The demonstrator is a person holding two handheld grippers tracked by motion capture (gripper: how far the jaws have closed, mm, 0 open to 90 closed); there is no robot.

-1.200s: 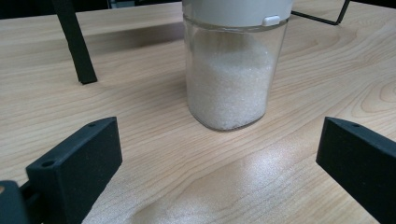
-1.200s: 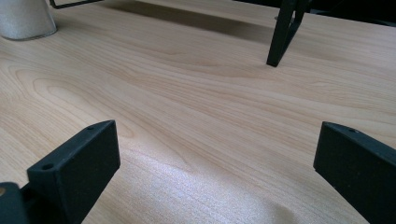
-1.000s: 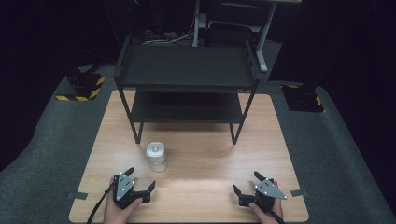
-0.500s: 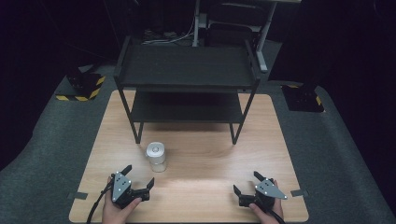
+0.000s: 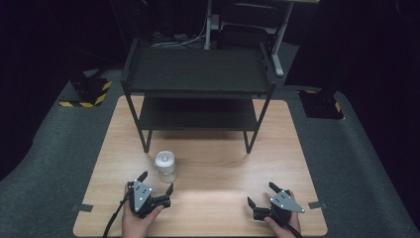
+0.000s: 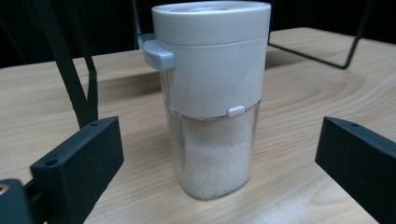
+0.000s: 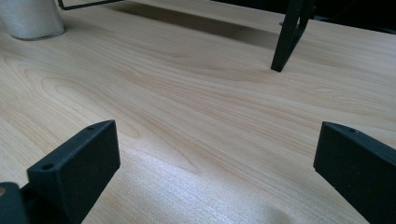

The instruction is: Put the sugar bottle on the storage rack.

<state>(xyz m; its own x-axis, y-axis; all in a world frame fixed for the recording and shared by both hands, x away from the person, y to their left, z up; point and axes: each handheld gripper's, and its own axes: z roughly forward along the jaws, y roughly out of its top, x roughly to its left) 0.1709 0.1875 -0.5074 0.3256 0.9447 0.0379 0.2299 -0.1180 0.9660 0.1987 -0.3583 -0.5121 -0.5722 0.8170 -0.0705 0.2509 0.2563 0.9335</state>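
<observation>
Dispenser [image 5: 165,163]: no readable writing; white lid, clear base, white granules; upright on table [image 5: 277,148], left of centre, near rack [image 5: 198,84] left leg. Left gripper [image 5: 156,184] jaws spread, just short of dispenser. Right gripper [image 5: 260,196] jaws spread, bare wood around, near edge.

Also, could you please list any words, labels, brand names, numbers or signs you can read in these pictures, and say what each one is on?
No readable text anywhere.
White-lidded dispenser: no label, brand or number on the lid or the clear body.
Black shelf rack: no markings.
Yellow-and-black hazard stripes on a floor base at the left: a warning pattern, no words.
Left hand-held gripper and right hand-held gripper: no lettering visible.
</observation>
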